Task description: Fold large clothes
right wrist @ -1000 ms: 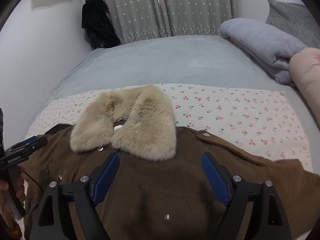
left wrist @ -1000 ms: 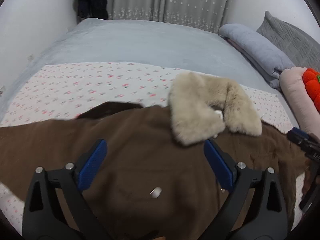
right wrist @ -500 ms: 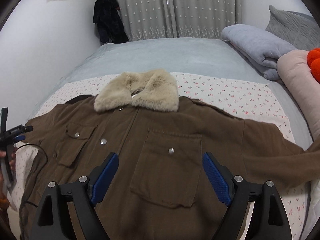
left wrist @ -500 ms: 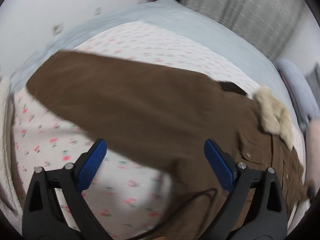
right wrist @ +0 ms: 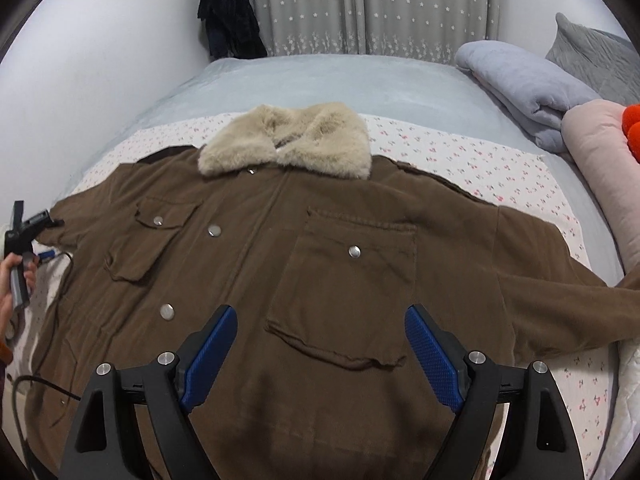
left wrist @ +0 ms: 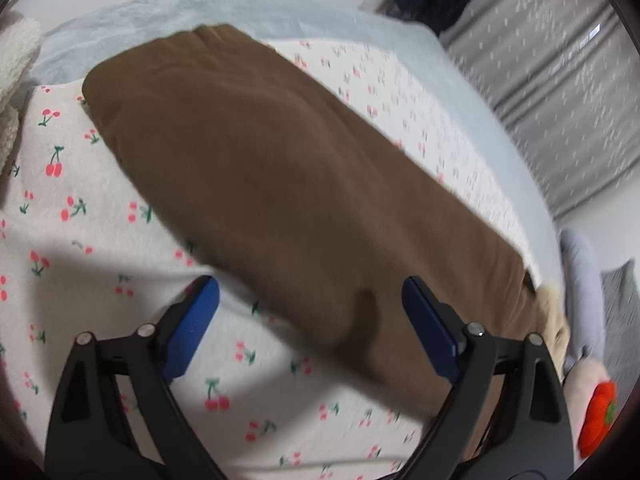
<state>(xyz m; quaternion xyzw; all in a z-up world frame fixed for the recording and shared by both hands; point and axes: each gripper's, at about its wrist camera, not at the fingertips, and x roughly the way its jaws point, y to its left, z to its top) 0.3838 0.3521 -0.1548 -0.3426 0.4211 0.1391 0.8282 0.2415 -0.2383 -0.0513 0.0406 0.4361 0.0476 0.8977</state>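
Two grippers hovered above the brown coat (right wrist: pixel 320 248): the right gripper (right wrist: pixel 320 344) gaped wide over its chest pocket, the left gripper (left wrist: pixel 310 320), jaws closing on nothing, over its sleeve.

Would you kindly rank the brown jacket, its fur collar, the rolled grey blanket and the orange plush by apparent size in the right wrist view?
1. brown jacket
2. rolled grey blanket and fur collar: look alike, not ranked
3. orange plush, cut off by the frame edge
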